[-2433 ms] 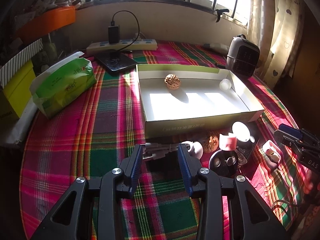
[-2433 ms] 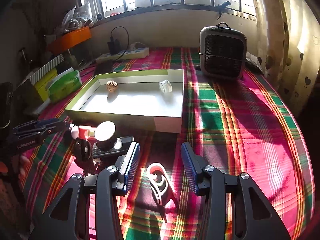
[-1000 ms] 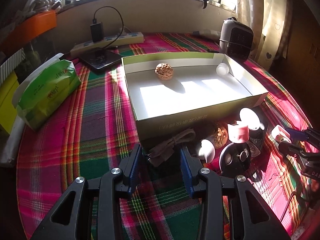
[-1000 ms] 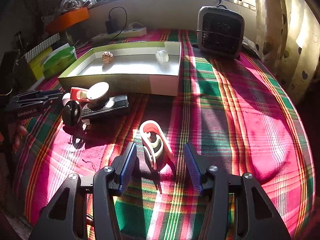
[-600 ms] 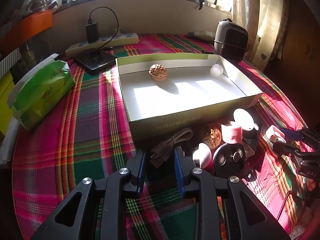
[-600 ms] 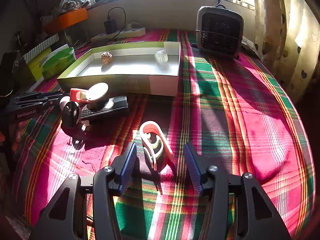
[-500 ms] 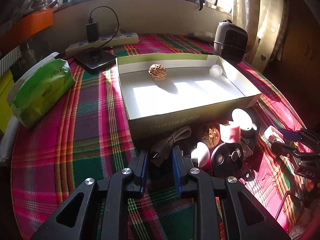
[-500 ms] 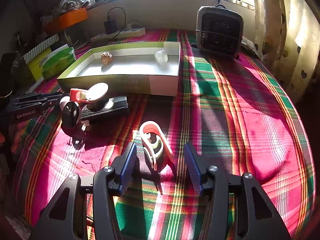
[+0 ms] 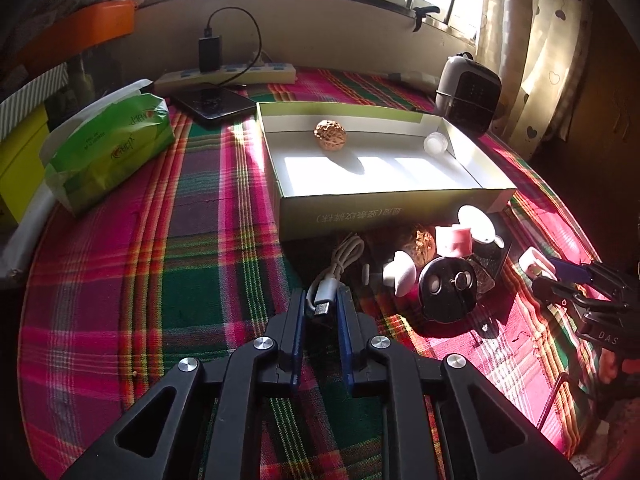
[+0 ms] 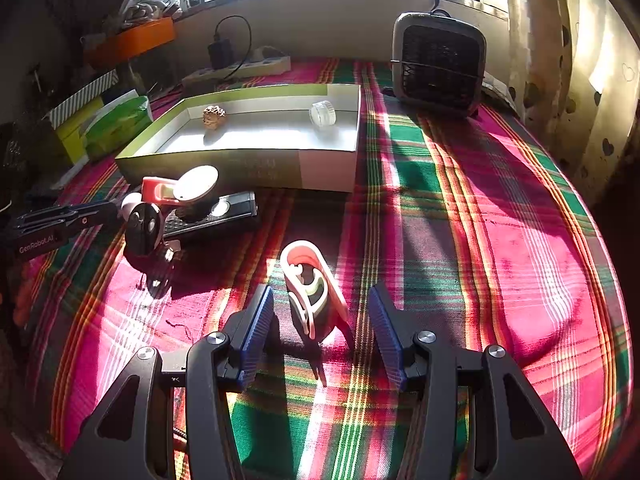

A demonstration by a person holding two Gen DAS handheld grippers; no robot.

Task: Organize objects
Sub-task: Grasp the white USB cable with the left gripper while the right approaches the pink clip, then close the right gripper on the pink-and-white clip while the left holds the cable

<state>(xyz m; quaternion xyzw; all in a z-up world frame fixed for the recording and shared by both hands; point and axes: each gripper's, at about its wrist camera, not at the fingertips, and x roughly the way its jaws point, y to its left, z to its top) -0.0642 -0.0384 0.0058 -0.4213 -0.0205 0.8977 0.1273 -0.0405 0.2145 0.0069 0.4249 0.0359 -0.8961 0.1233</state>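
- Plug end of the bundled white USB cable point(image 9: 325, 295) is now clamped between the blue pads of the left tool point(image 9: 322, 312); a second ago those pads stood wide apart on either side of it.
- From the plug, the cable's coil runs toward one o'clock and lies on the plaid-covered surface point(image 9: 160, 264), just short of the near wall of the shallow green-rimmed cardboard box point(image 9: 384, 216).
- The change is read as a completed grasp: the cable appears ready to be lifted over the wall and set inside the box.
- Inside the box, a brown wrinkled walnut point(image 9: 330, 133) and a small clear round lid point(image 9: 434, 144) are already placed, at twelve and two o'clock of its floor.
- The right tool point(image 10: 320, 316) is held apart, unchanged, with the pink and white plastic clip point(image 10: 312, 292) standing between its pads; no contact can be seen.
- At two to three o'clock of the cable, small items including a black round disc point(image 9: 448, 290) are yet to be sorted.
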